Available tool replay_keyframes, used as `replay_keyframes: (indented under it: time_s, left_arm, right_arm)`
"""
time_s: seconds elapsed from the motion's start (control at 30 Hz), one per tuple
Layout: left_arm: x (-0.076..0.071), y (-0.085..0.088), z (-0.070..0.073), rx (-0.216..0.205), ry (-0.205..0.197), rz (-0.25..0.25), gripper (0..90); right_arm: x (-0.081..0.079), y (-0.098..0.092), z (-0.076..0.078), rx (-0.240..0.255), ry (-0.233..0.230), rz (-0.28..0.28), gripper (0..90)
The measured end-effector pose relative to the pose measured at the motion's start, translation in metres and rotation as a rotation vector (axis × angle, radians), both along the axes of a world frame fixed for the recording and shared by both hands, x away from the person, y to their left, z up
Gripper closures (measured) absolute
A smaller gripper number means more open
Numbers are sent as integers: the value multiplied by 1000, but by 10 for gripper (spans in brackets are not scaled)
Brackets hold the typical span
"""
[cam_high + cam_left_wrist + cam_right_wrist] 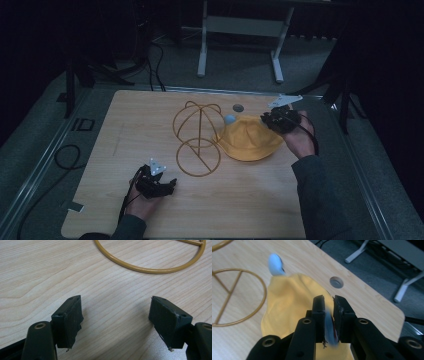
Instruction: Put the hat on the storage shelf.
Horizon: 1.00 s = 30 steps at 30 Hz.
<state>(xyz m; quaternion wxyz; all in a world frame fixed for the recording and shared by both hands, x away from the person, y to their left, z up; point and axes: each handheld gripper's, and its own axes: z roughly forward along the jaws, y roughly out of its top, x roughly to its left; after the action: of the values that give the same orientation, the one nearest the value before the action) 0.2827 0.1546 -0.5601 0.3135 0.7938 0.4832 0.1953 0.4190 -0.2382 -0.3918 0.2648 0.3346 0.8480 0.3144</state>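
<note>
Wire hat stand sits mid-table, round base ring flat on the wood, domed cage on top, stem leaning slightly. It stands between my two tools and just left of the yellow hat, whose brim nearly touches it. A small round hole in the table lies behind the hat, near the far edge. Beyond the table: white frame legs and loose cables on grey floor.

The hat lies crown up on the right half of the table, brim spread out flat, a pale blue tab poking up at its far left edge beside the stand.

My right tool is at the hat's far right edge, jaws nearly together and clamped on a blurred pale blue bit at the hat's edge; the gripped end is lifted slightly.

My left tool rests near the front of the table, jaws spread wide with nothing between them, pointed toward the stand's base ring.
</note>
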Motion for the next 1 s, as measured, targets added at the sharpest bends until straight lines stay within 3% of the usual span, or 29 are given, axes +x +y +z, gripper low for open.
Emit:
replay_keyframes:
  time_s: [0.37,0.43,0.63,1.0]
  left_arm:
    - [0,0,0,-1,1,0,272]
    - [0,0,0,-1,1,0,272]
    - [0,0,0,-1,2,0,272]
    - [0,0,0,0,3,-1,272]
  right_arm:
    - [4,7,3,-15,34,35,719]
    - [6,9,1,-38,67,52,707]
    - [12,14,0,-80,102,69,670]
    - [24,23,-11,-112,153,69,637]
